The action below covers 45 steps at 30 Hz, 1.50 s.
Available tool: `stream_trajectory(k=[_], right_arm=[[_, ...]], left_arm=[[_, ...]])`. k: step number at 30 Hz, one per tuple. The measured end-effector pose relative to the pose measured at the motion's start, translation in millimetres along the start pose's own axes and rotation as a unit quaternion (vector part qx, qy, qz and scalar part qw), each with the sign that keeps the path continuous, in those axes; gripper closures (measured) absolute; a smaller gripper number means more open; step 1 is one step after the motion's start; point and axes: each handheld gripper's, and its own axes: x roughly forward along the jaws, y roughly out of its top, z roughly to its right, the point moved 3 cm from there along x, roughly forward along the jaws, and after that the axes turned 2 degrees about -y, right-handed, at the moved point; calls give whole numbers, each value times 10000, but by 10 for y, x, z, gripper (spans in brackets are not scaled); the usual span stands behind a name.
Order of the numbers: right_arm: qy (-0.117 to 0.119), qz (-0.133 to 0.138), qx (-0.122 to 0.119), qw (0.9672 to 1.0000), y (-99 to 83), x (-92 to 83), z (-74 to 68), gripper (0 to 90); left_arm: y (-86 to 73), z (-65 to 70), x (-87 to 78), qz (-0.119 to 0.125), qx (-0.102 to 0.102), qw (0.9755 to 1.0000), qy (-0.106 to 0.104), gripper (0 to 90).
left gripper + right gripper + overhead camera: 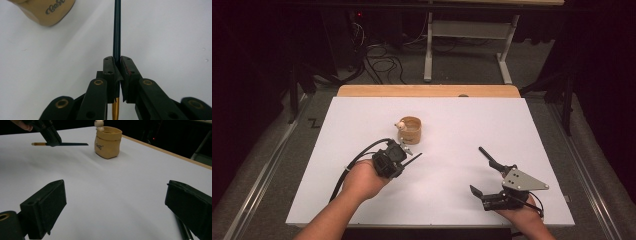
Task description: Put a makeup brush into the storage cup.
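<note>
1. High view: a dark pen (412, 159) is clamped in the left gripper (404, 157) and held just short of the tan fabric pouch (410, 130); insertion is judged left to do.
2. Left gripper view: the slim teal pen (117, 30) with a gold end is pinched between the jaws.
3. Right gripper view: the right gripper (112, 212) is spread wide and empty above the white table (125, 182).

Slim dark teal pen (117, 30) w/ gold end, clamped level betw. left tongs (117, 62), shaft sticking fwd past the tips, held above white desk (462, 125), near tan pouch-like holder (410, 130) w/ small white figure at rim, standing upright mid-desk
</note>
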Motion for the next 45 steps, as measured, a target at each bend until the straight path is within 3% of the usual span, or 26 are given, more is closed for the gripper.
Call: stream_trajectory(k=[8,18,23,30,35,45], right_arm=[[-57,-2,-195,9998,17,15,-53,52],[-86,-36,-501,9987,70,58,-119,67],[-99,64,-608,9981,146,48,-124,85],[-155,23,-1154,9932,219,107,-161,108],[-180,-98,-1378,9903,219,169,-187,146],[-231,-245,-1815,9828,193,255,-219,191]], left_arm=[[38,73,33,-147,223,9996,-33,831],[80,112,16,-182,212,9996,-79,832],[123,148,-18,-248,215,9992,-227,831],[200,193,-33,-332,162,9976,-587,831],[251,223,-29,-458,184,9960,-750,832],[326,279,-17,-469,271,9957,-758,831]])
